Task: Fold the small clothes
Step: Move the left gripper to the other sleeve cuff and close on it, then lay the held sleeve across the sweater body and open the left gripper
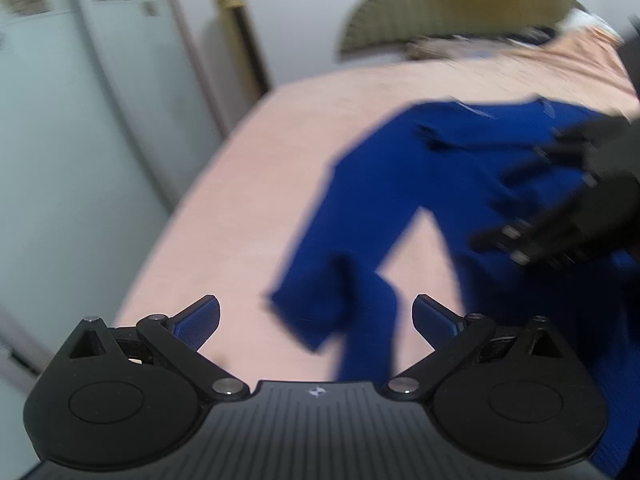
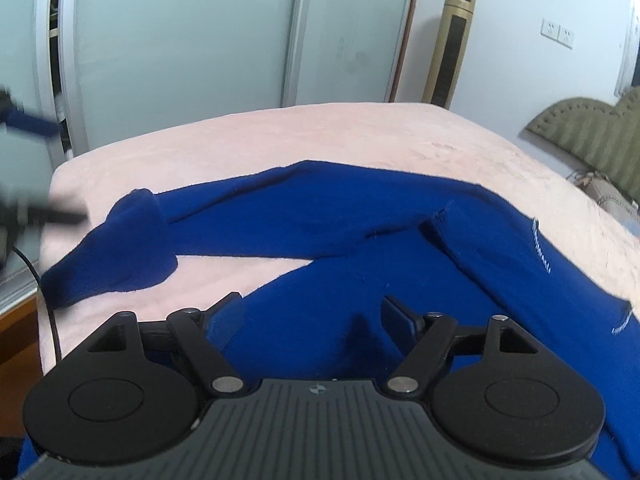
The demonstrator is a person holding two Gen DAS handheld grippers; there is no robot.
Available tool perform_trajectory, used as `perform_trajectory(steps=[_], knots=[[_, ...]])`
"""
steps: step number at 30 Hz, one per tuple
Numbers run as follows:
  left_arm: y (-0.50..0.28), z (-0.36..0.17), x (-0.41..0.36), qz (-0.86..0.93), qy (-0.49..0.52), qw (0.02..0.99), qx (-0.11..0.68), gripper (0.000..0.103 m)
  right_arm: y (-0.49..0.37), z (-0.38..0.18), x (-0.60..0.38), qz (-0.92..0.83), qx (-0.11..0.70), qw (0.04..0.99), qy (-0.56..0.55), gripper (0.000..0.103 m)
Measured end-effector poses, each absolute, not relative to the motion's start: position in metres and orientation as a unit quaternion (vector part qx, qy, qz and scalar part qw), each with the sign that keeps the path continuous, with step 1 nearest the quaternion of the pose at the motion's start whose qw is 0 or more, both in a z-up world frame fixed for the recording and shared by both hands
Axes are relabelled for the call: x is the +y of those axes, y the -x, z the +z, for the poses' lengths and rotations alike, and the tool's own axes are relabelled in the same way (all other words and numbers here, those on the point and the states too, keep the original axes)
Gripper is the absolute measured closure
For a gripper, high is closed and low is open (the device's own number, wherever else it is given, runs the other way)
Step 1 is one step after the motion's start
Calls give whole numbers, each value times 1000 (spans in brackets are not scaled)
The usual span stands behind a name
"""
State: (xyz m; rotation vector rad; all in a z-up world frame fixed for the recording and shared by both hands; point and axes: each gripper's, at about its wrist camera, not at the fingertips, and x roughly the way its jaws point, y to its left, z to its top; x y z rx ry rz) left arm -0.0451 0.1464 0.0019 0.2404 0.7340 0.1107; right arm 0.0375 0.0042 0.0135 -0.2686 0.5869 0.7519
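Observation:
A dark blue long-sleeved garment (image 1: pixel 440 184) lies spread on a pink bed cover (image 1: pixel 260 184). In the left wrist view my left gripper (image 1: pixel 316 316) is open and empty above the end of one sleeve (image 1: pixel 320 304). The right gripper shows blurred at the right edge (image 1: pixel 560 208) over the garment's body. In the right wrist view my right gripper (image 2: pixel 312 316) is open and empty just above the blue garment (image 2: pixel 340 220), whose sleeve (image 2: pixel 120 248) stretches to the left. The left gripper is a blur at the far left (image 2: pixel 24 168).
The pink bed cover (image 2: pixel 360 136) fills the working surface. A white wardrobe (image 2: pixel 180 40) stands behind the bed. A gold tower appliance (image 2: pixel 452 48) stands by the wall. An olive green headboard (image 2: pixel 592 136) and pillows are at the bed's end.

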Motion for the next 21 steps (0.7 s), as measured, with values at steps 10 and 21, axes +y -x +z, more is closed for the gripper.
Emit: perform_trajectory(steps=[10, 21], knots=[[49, -15, 175, 74, -13, 906, 416, 95, -39, 6, -9, 344, 297, 884, 107, 19], [94, -5, 305, 303, 201, 854, 371, 94, -41, -1, -15, 343, 308, 883, 92, 18]])
